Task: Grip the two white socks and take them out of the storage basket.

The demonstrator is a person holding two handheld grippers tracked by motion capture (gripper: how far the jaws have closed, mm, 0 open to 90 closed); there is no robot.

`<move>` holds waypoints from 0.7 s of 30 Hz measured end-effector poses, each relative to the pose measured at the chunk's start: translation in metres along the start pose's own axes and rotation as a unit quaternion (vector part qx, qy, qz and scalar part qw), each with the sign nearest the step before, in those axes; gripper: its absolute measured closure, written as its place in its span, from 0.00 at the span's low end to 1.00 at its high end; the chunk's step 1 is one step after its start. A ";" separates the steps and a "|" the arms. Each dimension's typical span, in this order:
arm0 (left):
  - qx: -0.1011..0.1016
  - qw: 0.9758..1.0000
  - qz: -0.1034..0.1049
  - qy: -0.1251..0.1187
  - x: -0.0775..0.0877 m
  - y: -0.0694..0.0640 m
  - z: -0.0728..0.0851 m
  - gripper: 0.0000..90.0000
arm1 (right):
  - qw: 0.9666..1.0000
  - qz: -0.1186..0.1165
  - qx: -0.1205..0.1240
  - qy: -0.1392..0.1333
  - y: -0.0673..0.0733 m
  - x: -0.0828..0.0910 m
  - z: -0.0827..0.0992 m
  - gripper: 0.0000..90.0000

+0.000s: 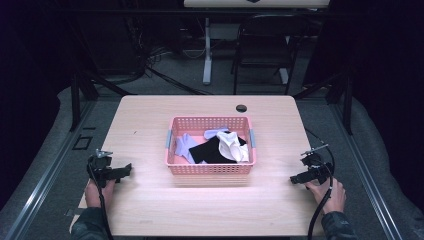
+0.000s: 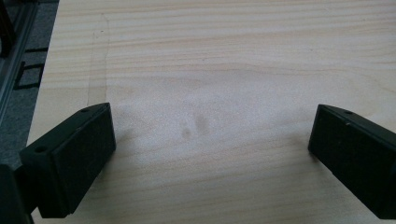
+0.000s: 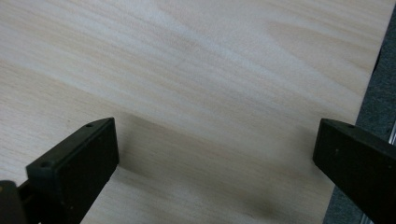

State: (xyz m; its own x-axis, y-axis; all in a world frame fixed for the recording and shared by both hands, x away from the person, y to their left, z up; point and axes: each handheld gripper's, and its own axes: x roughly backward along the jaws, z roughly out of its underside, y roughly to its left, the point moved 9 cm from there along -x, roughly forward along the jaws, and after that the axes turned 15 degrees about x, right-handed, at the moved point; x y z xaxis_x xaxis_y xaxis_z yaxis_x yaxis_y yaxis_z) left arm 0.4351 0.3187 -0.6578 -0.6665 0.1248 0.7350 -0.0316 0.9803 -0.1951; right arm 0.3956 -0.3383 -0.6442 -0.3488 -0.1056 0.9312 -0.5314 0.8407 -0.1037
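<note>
While both grippers rest at the near corners of the table (image 1: 150, 210), we have nothing in hand yet, so the step is the first reach into the pink basket (image 1: 210, 169). From the high view, the basket sits at the middle of the table, well apart from the left gripper (image 1: 125, 170) at near left and the right gripper (image 1: 296, 179) at near right. In it lie a black cloth (image 1: 212, 151), a white cloth (image 1: 234, 146) draped over its right side, and a pale purple cloth (image 1: 185, 146) to the left. We judge the white one easiest to take first, since it lies on top; come down over the rim, not through it, and pinch a raised fold only.

In the left gripper view, our jaws stand spread wide over bare wood, nothing between them.

In the right gripper view, the jaws are likewise spread apart and empty, close to the table's right edge
</note>
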 end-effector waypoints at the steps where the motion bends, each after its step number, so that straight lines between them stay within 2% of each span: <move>1: 0.000 1.000 0.000 0.000 0.000 0.000 0.000 0.01 | 1.000 -0.002 -0.002 -0.003 0.000 0.001 -0.001 0.00; 2: 0.000 1.000 0.000 0.000 0.000 0.000 0.000 0.01 | 1.000 0.000 -0.010 -0.014 0.000 0.002 -0.003 0.00; 3: 0.000 1.000 0.000 0.000 0.000 0.000 0.000 0.01 | 1.000 -0.002 -0.004 -0.010 0.000 0.006 -0.004 0.00; 6: 0.000 1.000 0.001 0.000 0.000 0.000 0.000 0.01 | 1.000 0.001 -0.006 -0.030 0.002 0.015 -0.011 0.00; 12: -0.001 1.000 0.001 0.001 0.001 0.000 0.001 0.01 | 0.999 0.001 -0.001 -0.046 0.006 0.029 -0.021 0.00; 17: -0.001 1.000 0.001 0.001 0.001 0.000 0.001 0.01 | 0.998 0.003 0.009 -0.067 0.011 0.040 -0.031 0.00; 21: -0.001 1.000 0.001 0.001 0.001 0.000 0.001 0.01 | 0.997 -0.004 0.018 -0.078 0.017 0.048 -0.041 0.00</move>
State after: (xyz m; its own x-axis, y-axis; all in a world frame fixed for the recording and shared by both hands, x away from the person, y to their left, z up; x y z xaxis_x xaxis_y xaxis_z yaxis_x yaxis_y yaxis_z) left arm 0.4339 0.3188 -0.6578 -0.6656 0.1264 0.7356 -0.0294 0.9804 -0.1950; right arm 0.4015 -0.3069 -0.5864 -0.4587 -0.1961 0.8667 -0.5612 0.8201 -0.1115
